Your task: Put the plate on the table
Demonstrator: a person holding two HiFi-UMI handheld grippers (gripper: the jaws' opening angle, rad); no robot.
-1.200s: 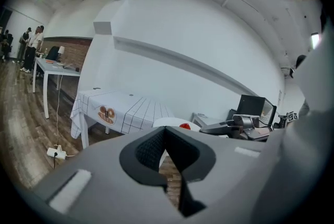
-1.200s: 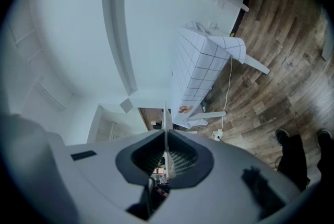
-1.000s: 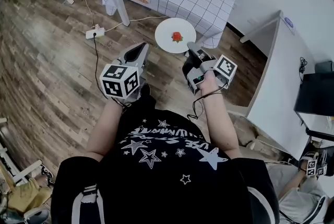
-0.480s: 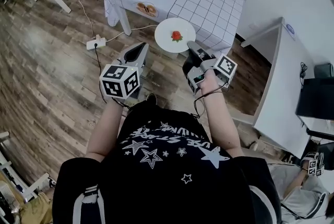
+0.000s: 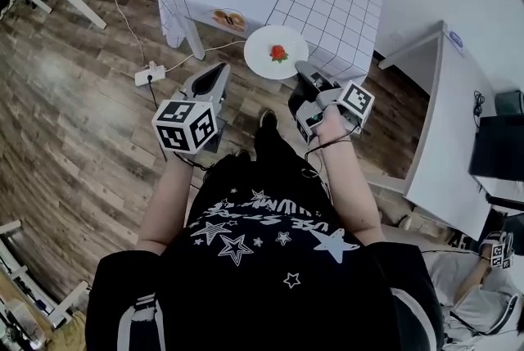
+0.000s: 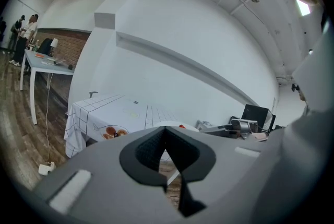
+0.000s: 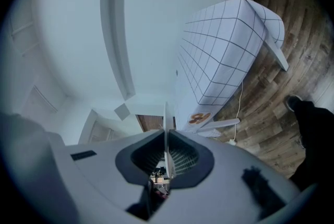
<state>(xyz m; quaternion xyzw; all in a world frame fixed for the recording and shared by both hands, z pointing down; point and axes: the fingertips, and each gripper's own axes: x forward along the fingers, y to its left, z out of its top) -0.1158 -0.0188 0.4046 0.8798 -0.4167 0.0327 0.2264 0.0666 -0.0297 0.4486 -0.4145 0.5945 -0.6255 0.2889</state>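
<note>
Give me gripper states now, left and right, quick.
Left gripper: closed, nothing between the jaws.
Right gripper: closed on the rim of the plate.

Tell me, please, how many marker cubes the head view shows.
3: left cube on the left gripper, right cube on the right gripper, third cube at the lower right edge, by another person. Others may be hidden.

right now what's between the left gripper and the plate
Nothing. In the head view, only open air above the wood floor separates the left gripper from the plate, which the right gripper grips by its rim.
</note>
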